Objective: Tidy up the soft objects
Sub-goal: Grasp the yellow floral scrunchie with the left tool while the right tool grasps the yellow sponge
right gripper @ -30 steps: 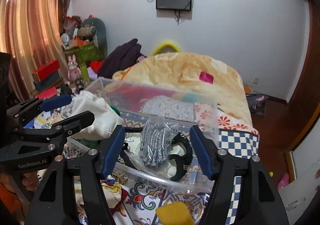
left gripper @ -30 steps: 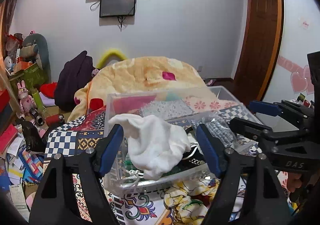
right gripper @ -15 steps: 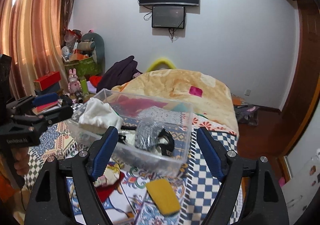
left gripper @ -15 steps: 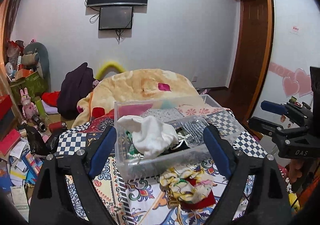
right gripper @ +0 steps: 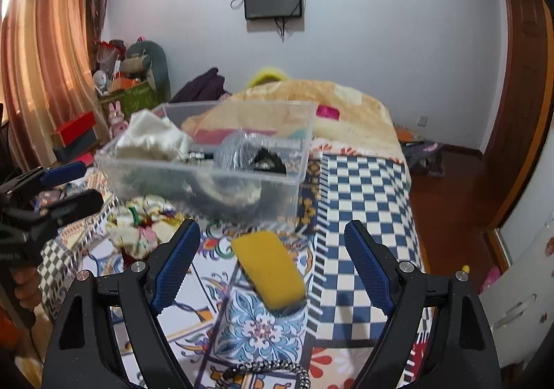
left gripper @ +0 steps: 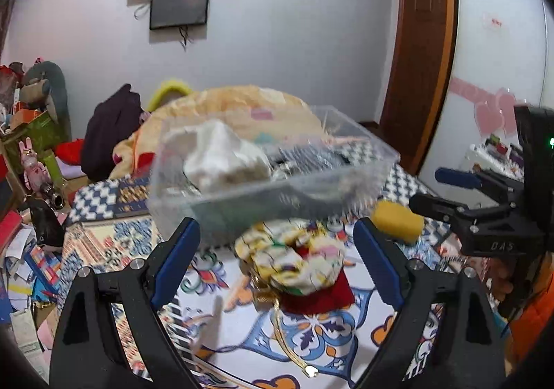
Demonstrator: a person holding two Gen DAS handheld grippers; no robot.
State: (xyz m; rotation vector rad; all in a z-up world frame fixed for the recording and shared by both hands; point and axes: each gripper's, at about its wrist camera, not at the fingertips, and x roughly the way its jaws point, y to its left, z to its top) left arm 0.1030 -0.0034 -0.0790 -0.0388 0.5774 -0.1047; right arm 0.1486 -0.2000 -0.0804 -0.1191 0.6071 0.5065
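Note:
A clear plastic bin (left gripper: 346, 178) (right gripper: 207, 178) stands on the patterned bed cover and holds a white cloth (left gripper: 225, 160) (right gripper: 152, 138) and dark items. A floral fabric bundle on red cloth (left gripper: 294, 257) (right gripper: 138, 229) lies in front of the bin. A yellow sponge (right gripper: 268, 268) (left gripper: 396, 221) lies to the right of it. My left gripper (left gripper: 277, 257) is open and empty, with the bundle between its fingers. My right gripper (right gripper: 271, 261) is open and empty over the sponge.
A folded orange blanket (right gripper: 332, 105) lies behind the bin. Clutter and toys (left gripper: 34, 153) fill the floor at the left. A braided black cord (right gripper: 270, 370) lies at the near edge of the bed. A wooden door (left gripper: 415, 53) stands at the right.
Both grippers have pulled back from the bin and dropped lower. The white cloth stays in the bin. The bundle and the sponge now sit between the fingers.

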